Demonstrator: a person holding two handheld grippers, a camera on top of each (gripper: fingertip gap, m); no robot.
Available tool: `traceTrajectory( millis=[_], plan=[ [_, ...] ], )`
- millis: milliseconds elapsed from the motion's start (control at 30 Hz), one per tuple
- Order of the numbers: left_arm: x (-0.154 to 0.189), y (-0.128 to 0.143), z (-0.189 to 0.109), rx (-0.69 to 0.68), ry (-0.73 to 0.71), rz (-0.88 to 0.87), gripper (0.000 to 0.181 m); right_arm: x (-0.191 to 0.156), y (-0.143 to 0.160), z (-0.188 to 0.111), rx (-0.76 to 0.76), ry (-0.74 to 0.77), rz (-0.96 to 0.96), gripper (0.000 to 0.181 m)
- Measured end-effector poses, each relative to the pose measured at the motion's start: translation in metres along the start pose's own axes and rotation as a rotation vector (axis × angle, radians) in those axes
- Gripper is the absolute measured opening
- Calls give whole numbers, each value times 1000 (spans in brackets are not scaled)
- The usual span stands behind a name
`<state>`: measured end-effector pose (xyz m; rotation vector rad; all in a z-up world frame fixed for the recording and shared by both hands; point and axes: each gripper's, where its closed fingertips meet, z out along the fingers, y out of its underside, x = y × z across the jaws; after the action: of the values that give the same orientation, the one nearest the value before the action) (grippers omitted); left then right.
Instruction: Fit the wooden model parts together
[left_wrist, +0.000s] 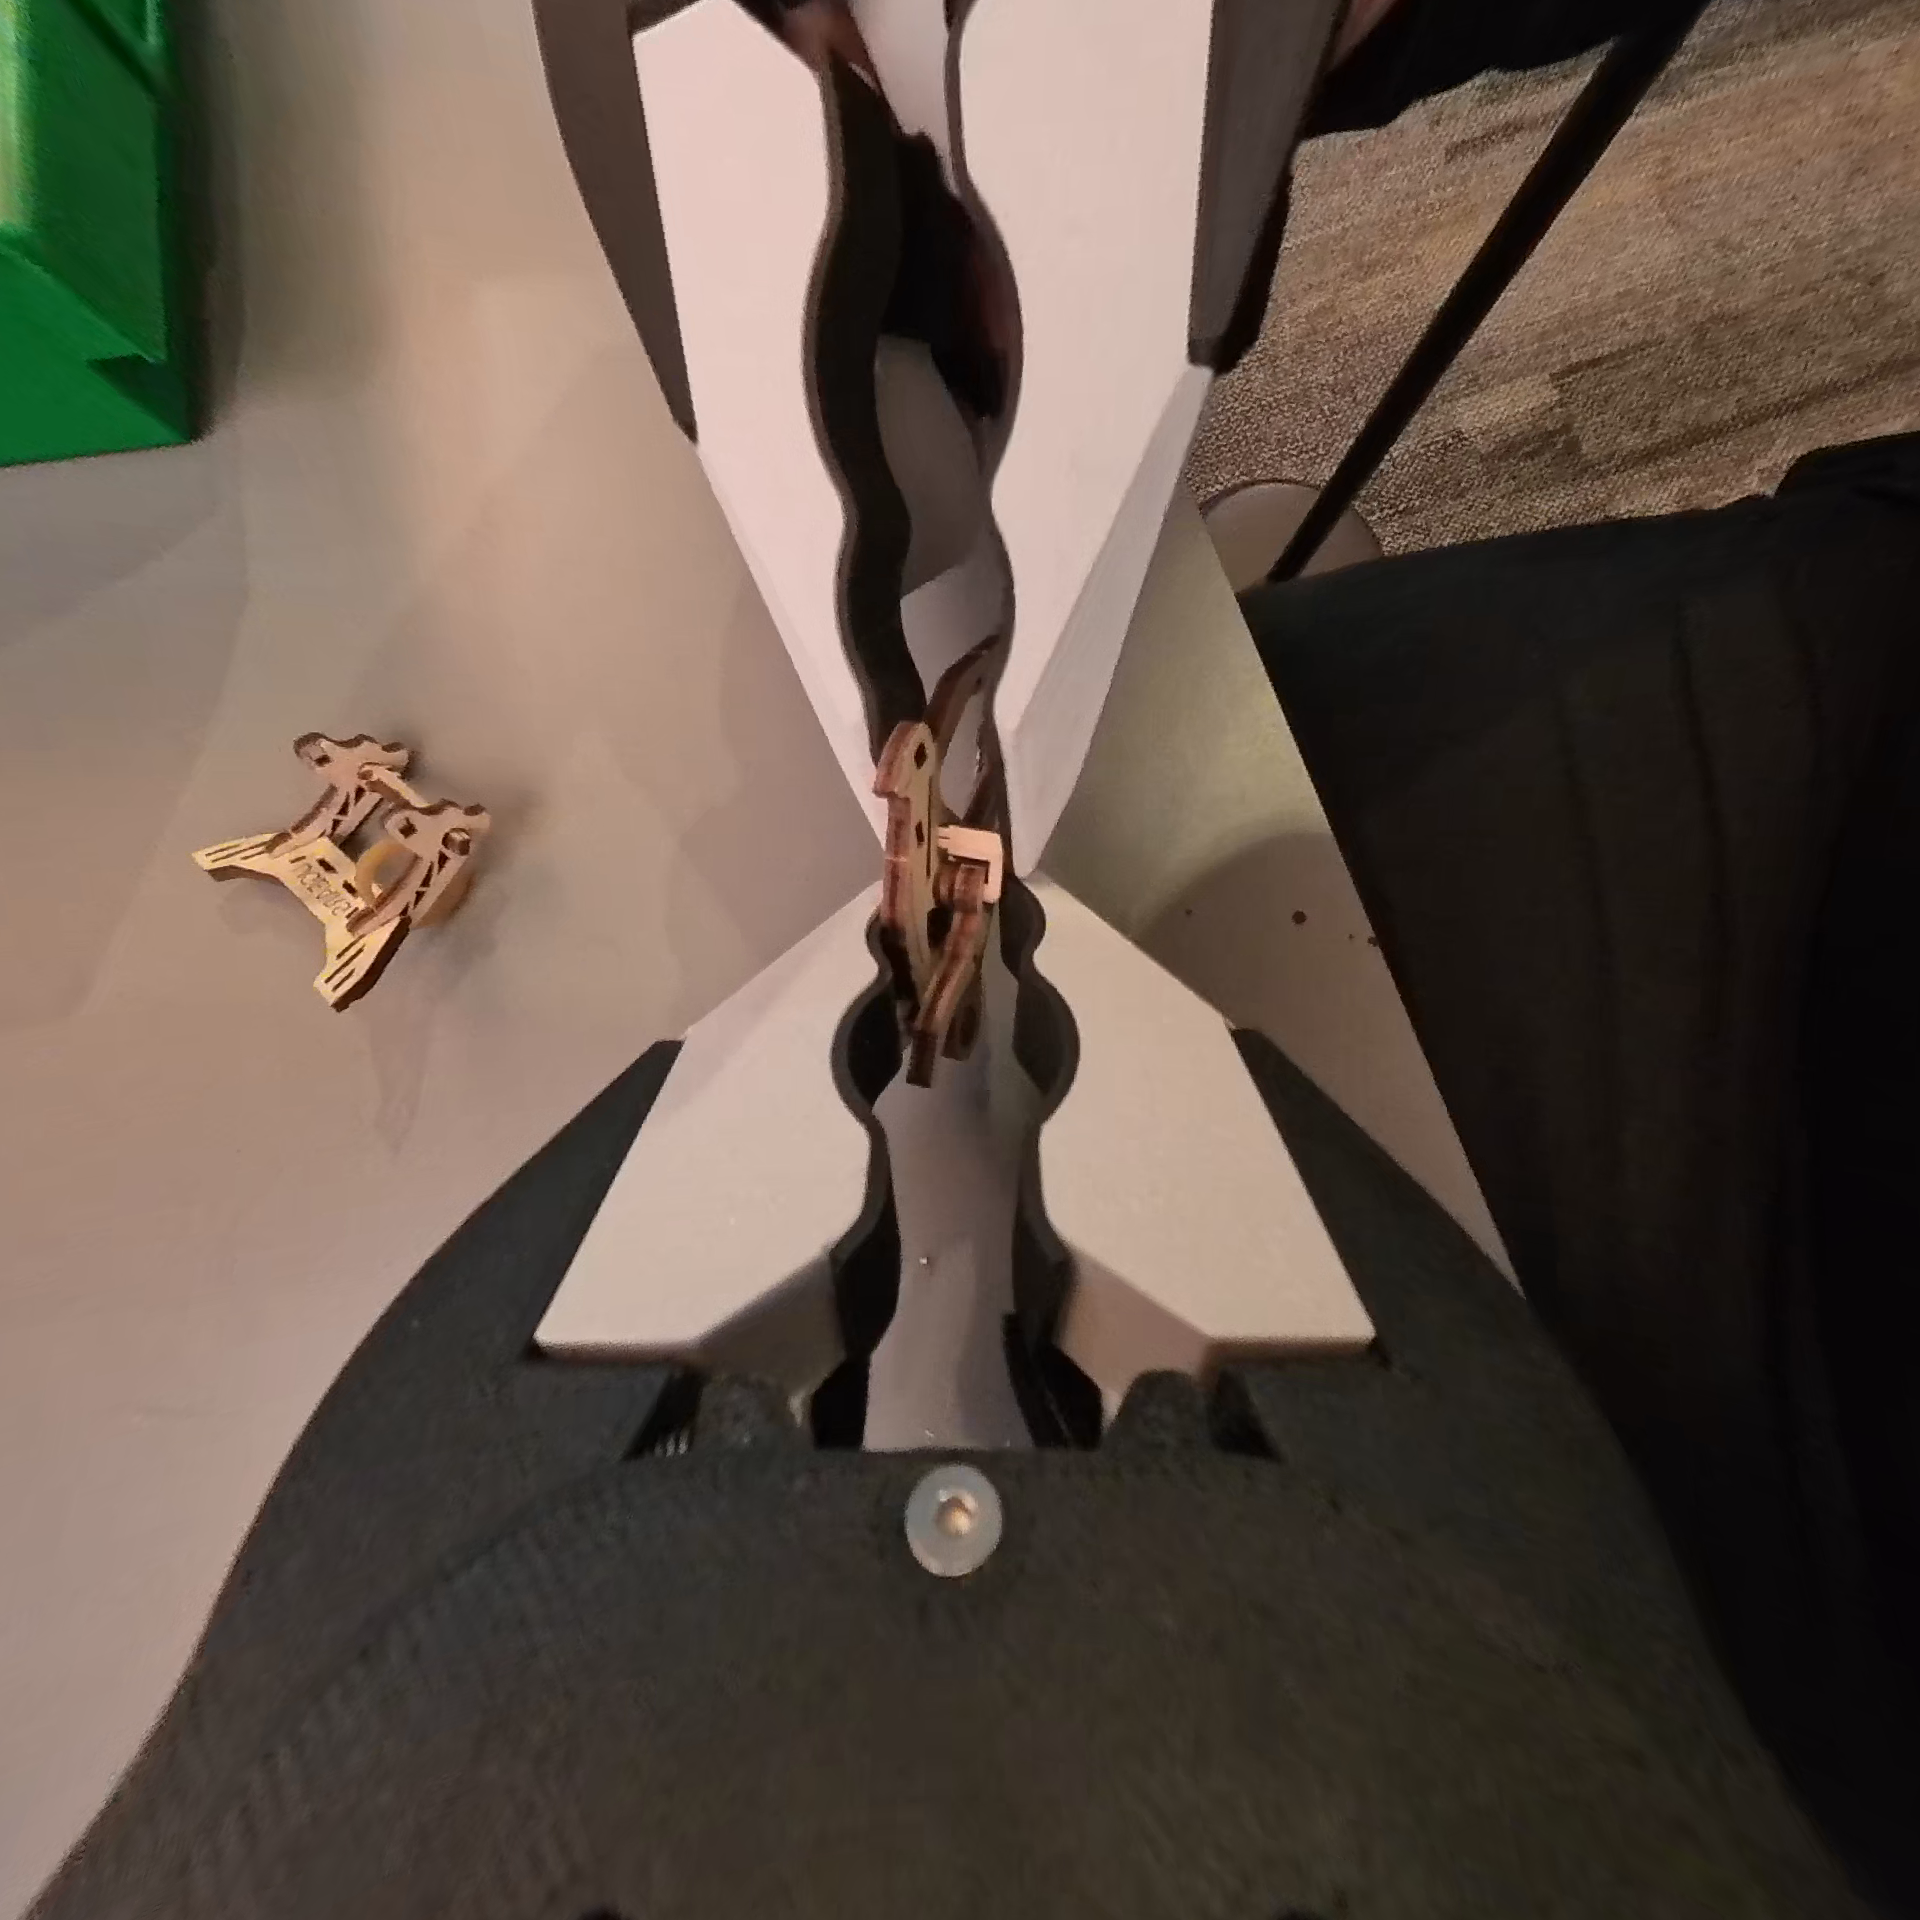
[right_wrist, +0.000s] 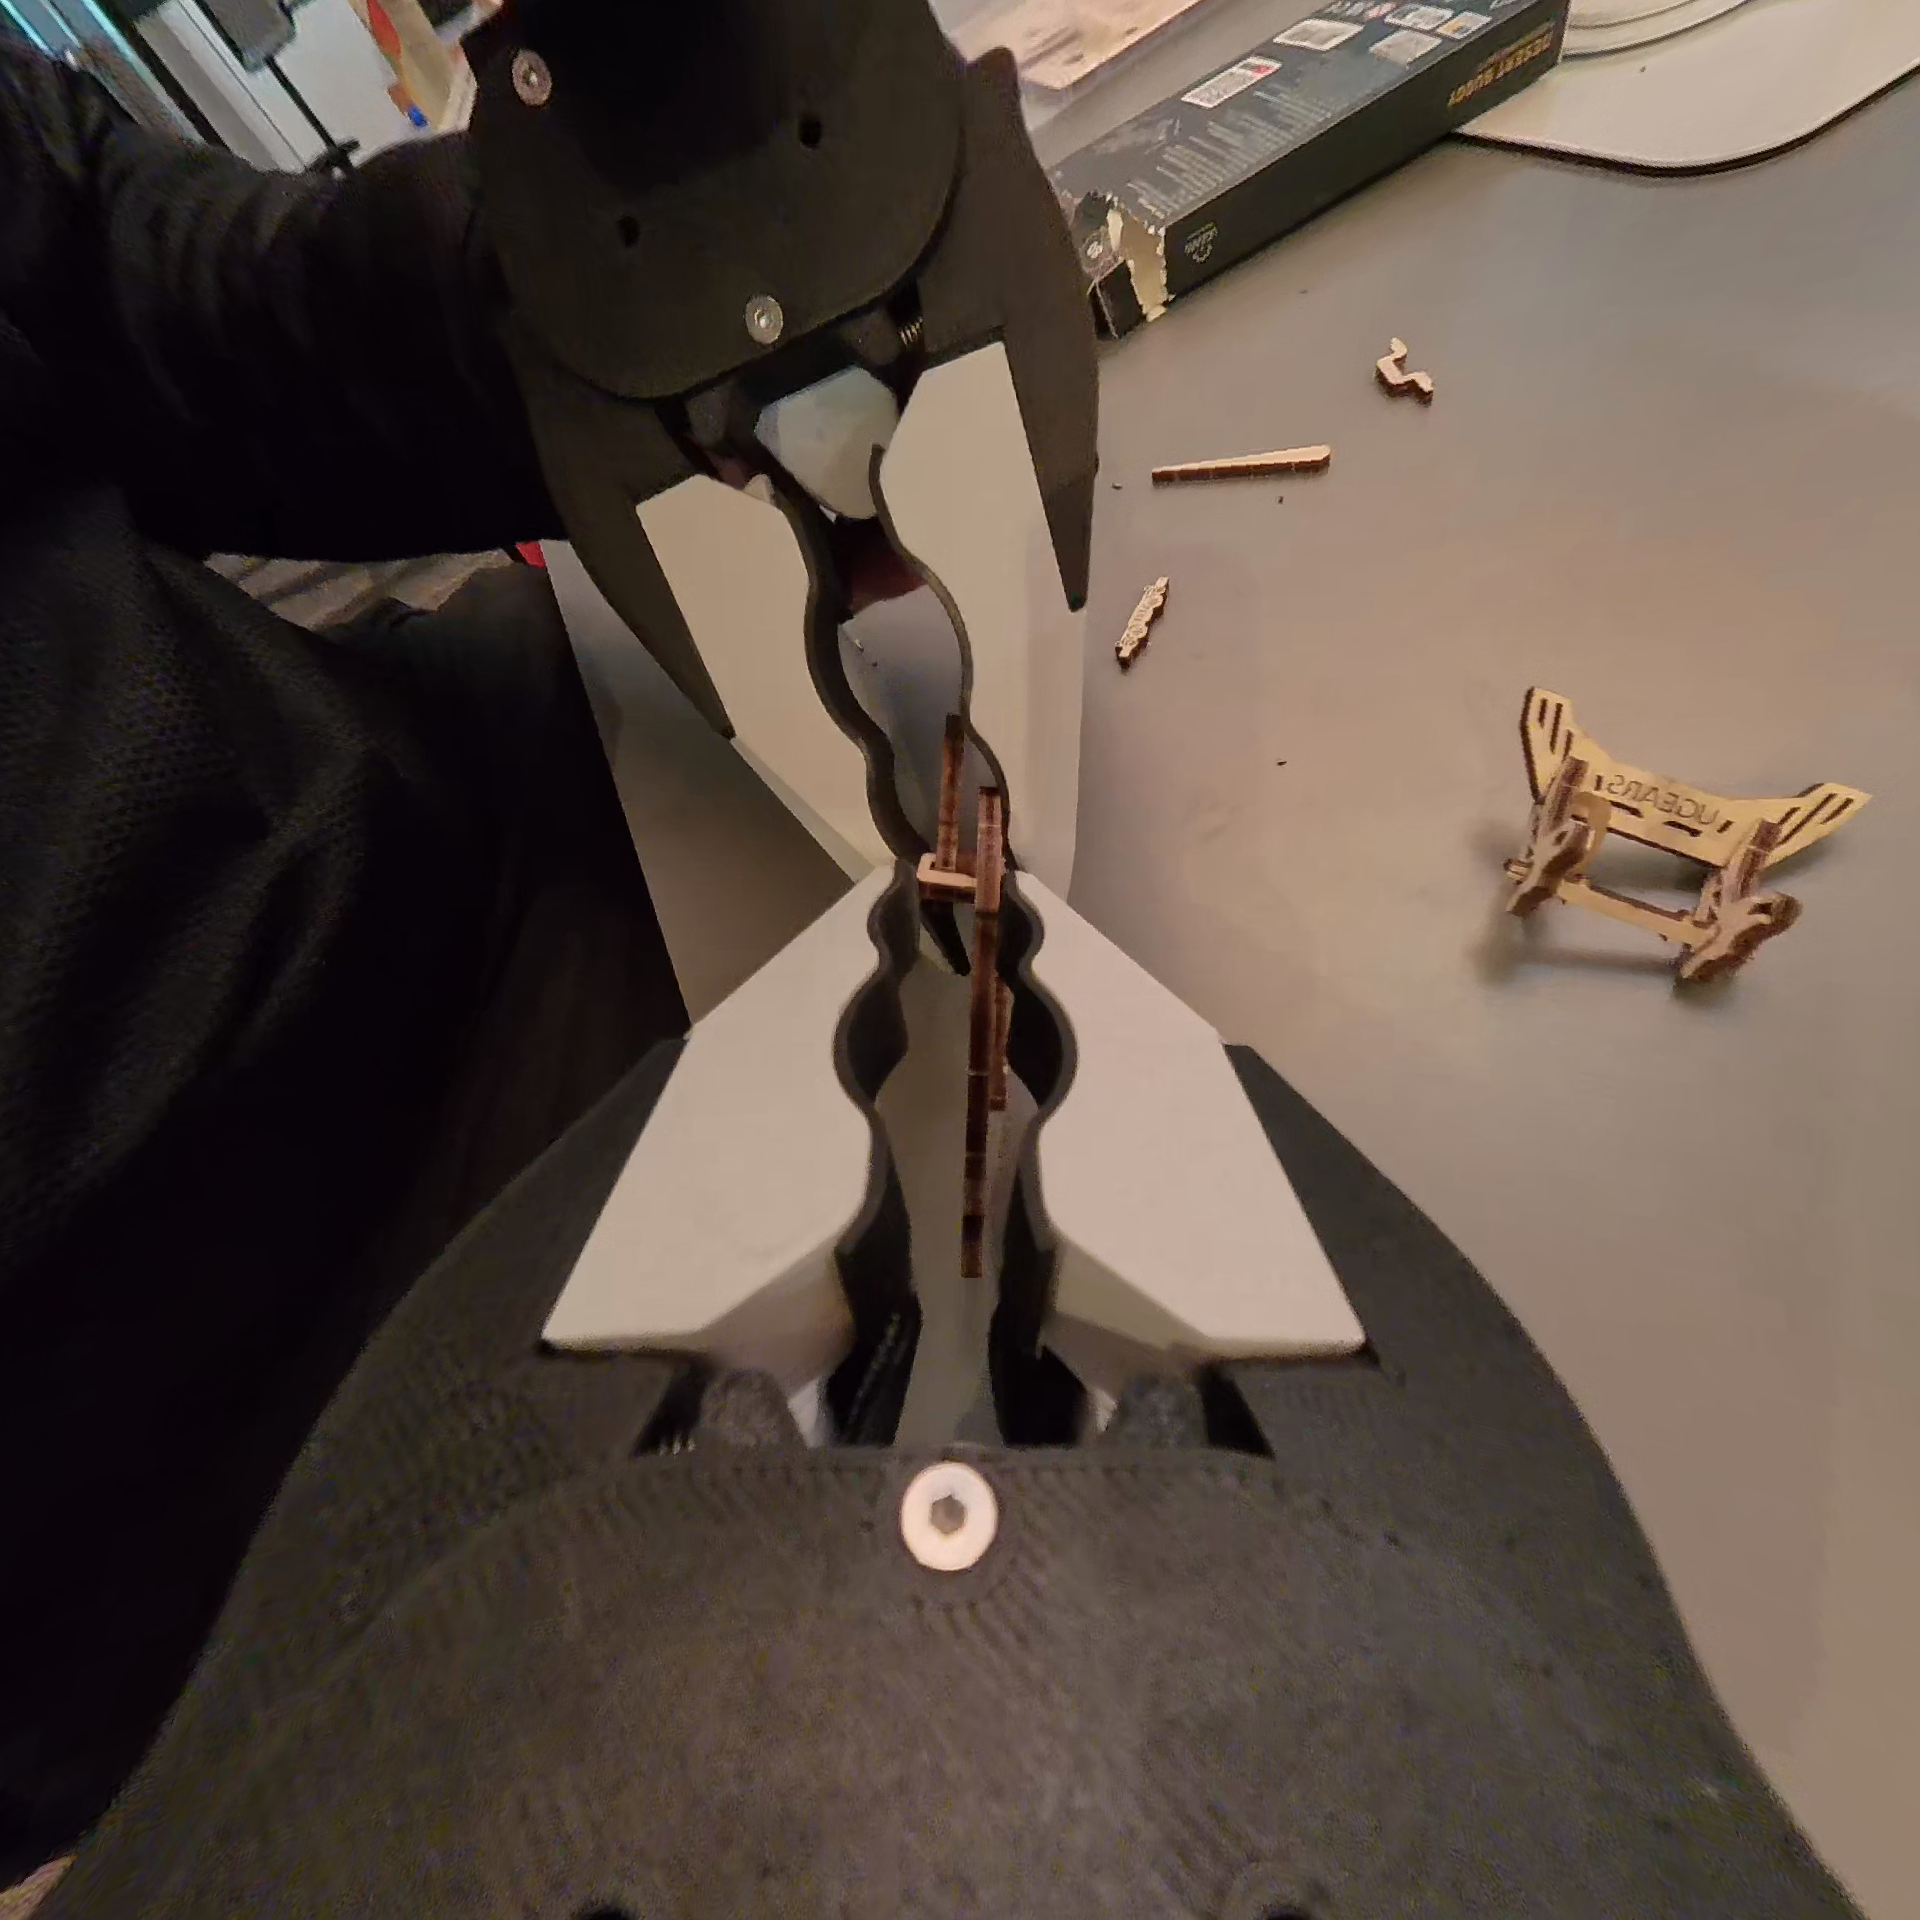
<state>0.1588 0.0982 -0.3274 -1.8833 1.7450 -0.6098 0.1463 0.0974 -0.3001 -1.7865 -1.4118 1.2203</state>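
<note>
Two grippers meet tip to tip, and between them we see the wooden parts (left_wrist: 940, 883): flat plywood pieces joined by a small pale peg, held in the air just off the table's edge. Our left gripper (left_wrist: 948, 914) is clenched on the lower end of the parts, jaws nearly together around them. Our right gripper (right_wrist: 961, 914) clamps them from the opposite side; in its own view a dark-edged plate (right_wrist: 977, 1039) runs back between the wavy black fingers (right_wrist: 862, 1049), standing on edge.

Out on the grey table (right_wrist: 1558, 1247) we spot a half-built frame (right_wrist: 1683, 862) resting on its legs, well apart from the grippers; the left view shows the same frame (left_wrist: 348, 868). Farther back lie a thin stick (right_wrist: 1242, 464), a small toothed strip (right_wrist: 1143, 620) and a little hooked piece (right_wrist: 1405, 374). Beyond them sits a dark box (right_wrist: 1309, 135) with a torn corner. A green block (left_wrist: 88, 229) sits at the left view's far corner, and a black sleeve (right_wrist: 208, 831) fills the right view's left side.
</note>
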Motion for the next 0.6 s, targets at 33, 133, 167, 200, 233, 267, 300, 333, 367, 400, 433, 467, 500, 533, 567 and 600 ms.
traceTrajectory(
  millis=[33,133,167,200,233,267,300,333,367,400,433,467,500,533,567,600],
  plan=[
    [1,1,1,-3,3,4,13,0,1,0,-6,-2,0,11],
    [1,2,1,-19,3,7,13,0,2,1,-14,6,-8,11],
    [1,2,2,-22,8,-1,13,0,2,1,-18,10,-16,11],
    [0,2,2,-33,1,7,13,0,3,1,-22,16,-25,11],
    [2,3,3,-44,6,15,13,0,3,1,-26,15,-28,11],
    [2,4,4,-47,12,14,13,0,4,1,-32,13,-29,11],
    [1,5,4,-48,8,11,13,1,5,2,-37,22,-32,11],
    [2,6,5,-51,16,8,13,1,6,3,-41,21,-29,11],
    [3,5,4,-50,20,12,13,0,5,3,-39,12,-28,11],
    [2,3,2,-37,26,-3,13,-1,4,2,-27,2,-24,11],
    [4,4,2,-38,58,-32,13,-1,3,2,-18,-9,-12,12],
    [3,6,2,-49,58,-35,13,0,2,4,-21,-5,-2,13],
    [0,7,3,-52,44,-34,13,3,2,4,-27,20,-8,13],
    [1,7,4,-50,53,-55,13,5,3,4,-32,44,-25,14],
    [2,7,5,-46,65,-75,13,6,4,3,-36,56,-27,16],
    [1,8,5,-43,61,-81,13,6,5,3,-34,59,-15,23]
  ],
)
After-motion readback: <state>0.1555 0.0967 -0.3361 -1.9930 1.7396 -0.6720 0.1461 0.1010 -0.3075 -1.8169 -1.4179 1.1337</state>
